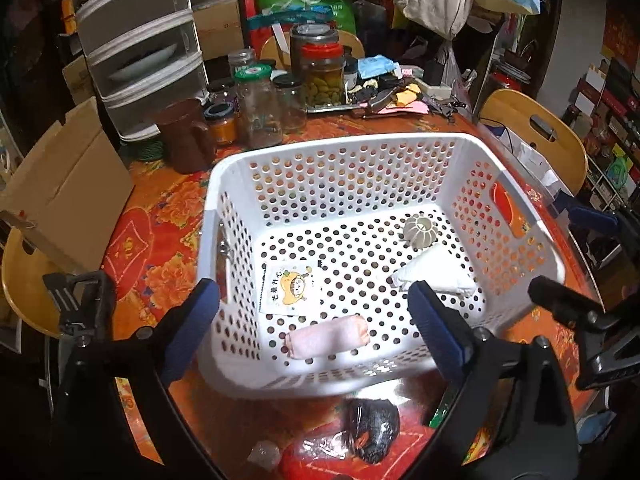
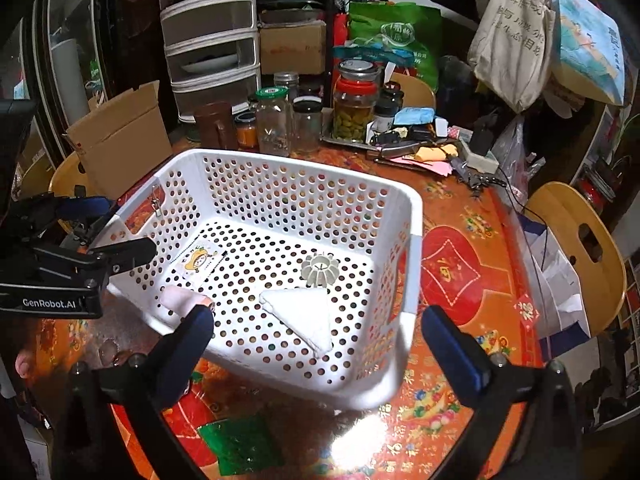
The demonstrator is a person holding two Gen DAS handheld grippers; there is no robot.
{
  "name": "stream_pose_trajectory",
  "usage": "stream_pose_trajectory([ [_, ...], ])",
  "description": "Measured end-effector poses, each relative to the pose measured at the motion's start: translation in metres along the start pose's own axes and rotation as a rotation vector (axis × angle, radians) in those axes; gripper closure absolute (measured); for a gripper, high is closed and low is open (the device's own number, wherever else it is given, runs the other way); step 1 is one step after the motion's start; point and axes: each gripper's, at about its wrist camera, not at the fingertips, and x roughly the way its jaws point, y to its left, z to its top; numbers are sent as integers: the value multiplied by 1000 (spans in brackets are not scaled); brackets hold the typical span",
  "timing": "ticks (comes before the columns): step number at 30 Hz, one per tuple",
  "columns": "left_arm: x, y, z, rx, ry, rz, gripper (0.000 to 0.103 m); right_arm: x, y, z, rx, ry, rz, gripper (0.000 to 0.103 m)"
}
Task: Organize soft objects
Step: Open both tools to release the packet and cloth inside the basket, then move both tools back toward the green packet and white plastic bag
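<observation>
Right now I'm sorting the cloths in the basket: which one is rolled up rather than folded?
The pink towel, rolled into a tube near the basket's front wall. The white cloth is folded flat into a triangle instead.

A jar of green pickles (image 1: 323, 80) with a red lid is standing at twelve o'clock on the table (image 1: 160, 240), whose red floral cloth is showing all around, and clear empty jars (image 1: 258, 108) are clustering just beside it at eleven o'clock. A brown mug (image 1: 186, 140) is sitting at ten o'clock, with a white drawer unit (image 1: 136, 40) rising behind it. A cardboard box (image 1: 68, 188) is lying open at nine o'clock, and a canvas tote bag (image 2: 514, 40) is hanging at one o'clock.
</observation>
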Motion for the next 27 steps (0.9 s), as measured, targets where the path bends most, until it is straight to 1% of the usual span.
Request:
stream_pose_trajectory([
  [9, -62, 4, -27, -6, -85, -24, 8, -34, 0, -23, 22, -54, 37, 0],
  [12, -86, 2, -43, 5, -118, -13, 8, -47, 2, -34, 27, -72, 37, 0],
  [16, -112, 3, -71, -6, -147, -10, 8, -67, 2, -55, 52, -115, 42, 0],
  [19, -125, 2, -95, -9, -172, 12, 8, -81, 4, -79, 70, -151, 47, 0],
  [24, -137, 5, -142, -42, -208, 14, 8, -87, 18, -118, 76, -163, 76, 0],
  [27, -134, 13, -169, -69, -208, 9, 8, -83, 20, -144, 121, -163, 120, 0],
])
